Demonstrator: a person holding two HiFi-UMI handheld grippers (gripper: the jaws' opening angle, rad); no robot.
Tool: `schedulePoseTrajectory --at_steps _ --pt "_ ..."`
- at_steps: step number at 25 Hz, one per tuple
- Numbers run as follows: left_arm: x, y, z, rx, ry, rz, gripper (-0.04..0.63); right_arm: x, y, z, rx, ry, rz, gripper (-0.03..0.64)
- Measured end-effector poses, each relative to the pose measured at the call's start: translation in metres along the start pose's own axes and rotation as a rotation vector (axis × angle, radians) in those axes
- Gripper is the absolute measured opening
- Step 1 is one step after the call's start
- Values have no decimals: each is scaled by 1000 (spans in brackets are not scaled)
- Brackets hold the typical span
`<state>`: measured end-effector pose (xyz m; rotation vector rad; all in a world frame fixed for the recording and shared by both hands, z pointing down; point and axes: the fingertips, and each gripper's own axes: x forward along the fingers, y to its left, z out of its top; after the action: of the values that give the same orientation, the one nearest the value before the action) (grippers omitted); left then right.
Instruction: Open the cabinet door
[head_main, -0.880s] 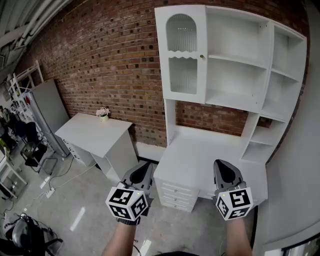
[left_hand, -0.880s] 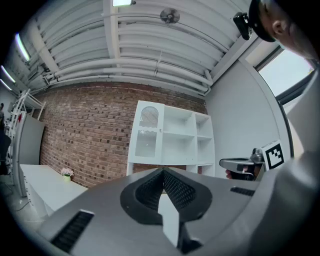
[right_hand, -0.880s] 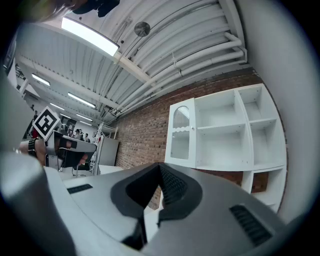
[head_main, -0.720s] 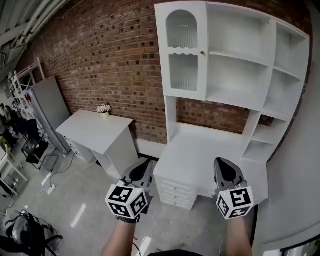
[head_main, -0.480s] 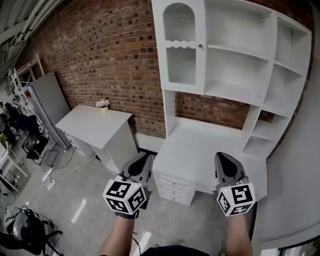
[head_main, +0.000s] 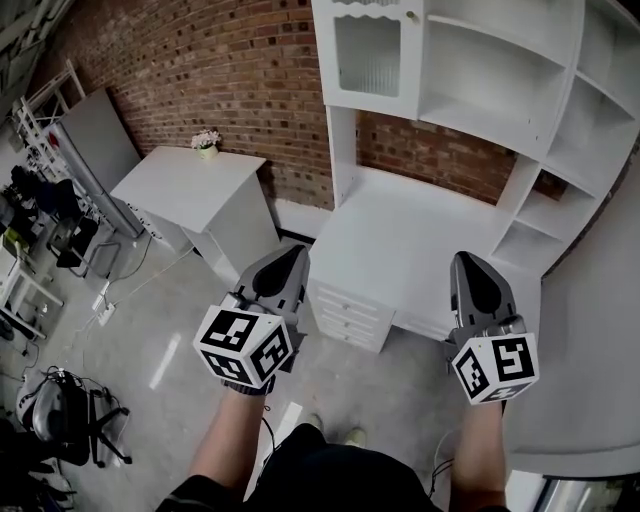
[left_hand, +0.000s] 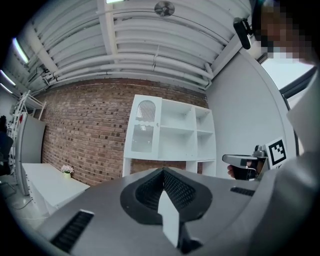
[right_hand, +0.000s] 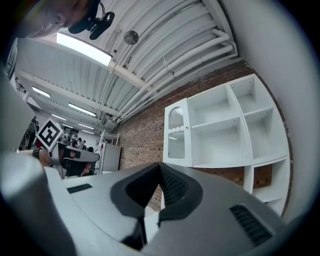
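Cabinet door (head_main: 368, 55) stands well beyond left gripper (head_main: 293, 253) and right gripper (head_main: 466, 261) fingers (head_main: 478, 290).

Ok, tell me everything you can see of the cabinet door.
The door is white, tall and narrow, with two ribbed glass panes: an arched one above, a rectangular one below, parted by a scalloped rail. A small knob sits on its right edge. It is shut and upright, closing the left compartment of the shelf unit above the desk. Nothing touches it.

A red brick wall (head_main: 230, 70) backs a white side table (head_main: 190, 185), flowerpot (head_main: 206, 141) at its rear edge; glossy grey floor (head_main: 150, 380).
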<state>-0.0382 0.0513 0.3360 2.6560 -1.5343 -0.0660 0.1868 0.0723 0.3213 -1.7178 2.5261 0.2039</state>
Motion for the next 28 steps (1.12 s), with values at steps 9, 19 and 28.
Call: schedulePoseTrajectory --at_steps 9,19,28 --pt "39 13 -14 1 9 -51 8 33 -2 -16 -38 21 -18 3" --pt "111 69 -1 17 -11 -157 8 117 -10 -19 -74 35 -108 3" --pt "172 123 1 30 -11 -254 8 184 -11 -35 -75 58 -207 3"
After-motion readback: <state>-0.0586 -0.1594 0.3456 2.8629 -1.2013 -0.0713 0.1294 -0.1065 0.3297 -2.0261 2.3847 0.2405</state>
